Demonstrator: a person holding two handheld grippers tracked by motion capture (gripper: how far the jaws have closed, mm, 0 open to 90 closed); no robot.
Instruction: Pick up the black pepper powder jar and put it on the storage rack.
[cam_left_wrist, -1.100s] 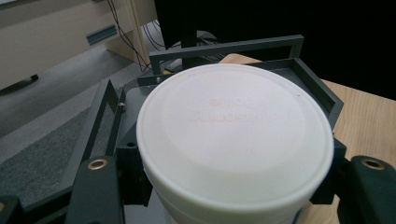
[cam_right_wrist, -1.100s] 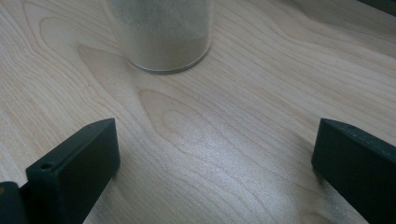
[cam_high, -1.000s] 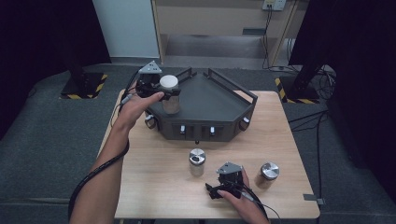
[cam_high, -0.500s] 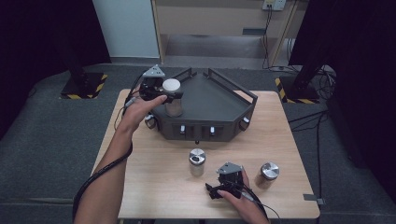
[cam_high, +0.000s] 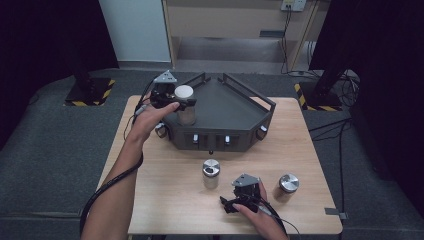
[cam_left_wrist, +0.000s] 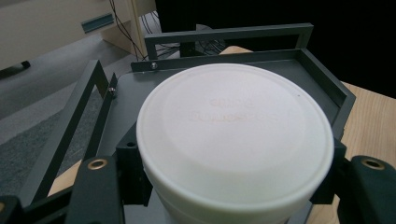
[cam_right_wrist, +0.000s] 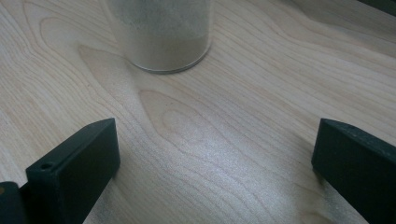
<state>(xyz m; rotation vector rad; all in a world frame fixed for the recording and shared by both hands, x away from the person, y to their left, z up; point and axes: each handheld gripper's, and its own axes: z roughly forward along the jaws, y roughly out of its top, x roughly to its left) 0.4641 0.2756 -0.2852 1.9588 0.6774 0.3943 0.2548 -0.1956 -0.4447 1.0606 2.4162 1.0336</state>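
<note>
My left gripper (cam_high: 181, 104) is shut on a white-lidded jar (cam_high: 184, 93) at the left corner of a dark grey tray (cam_high: 235, 107). In the left gripper view the lid (cam_left_wrist: 233, 135) fills the space between the two black jaws, with the tray's rail (cam_left_wrist: 308, 70) behind it. I cannot tell whether the jar rests on the tray floor. My right gripper (cam_high: 231, 204) lies on the wooden table near its front edge, open. In the right gripper view (cam_right_wrist: 215, 154) its jaws stand wide apart on bare wood, and the base of a clear jar (cam_right_wrist: 161, 32) is just ahead.
A metal-lidded jar (cam_high: 211, 172) stands mid-table in front of the tray. A second one (cam_high: 288, 183) stands to the right of my right hand. The table (cam_high: 310, 150) sits on a dark carpeted floor, with a cabinet behind.
My left gripper has carried the white-lidded jar a little to the right, further over the tray's left corner. The right gripper has stayed where it was.
</note>
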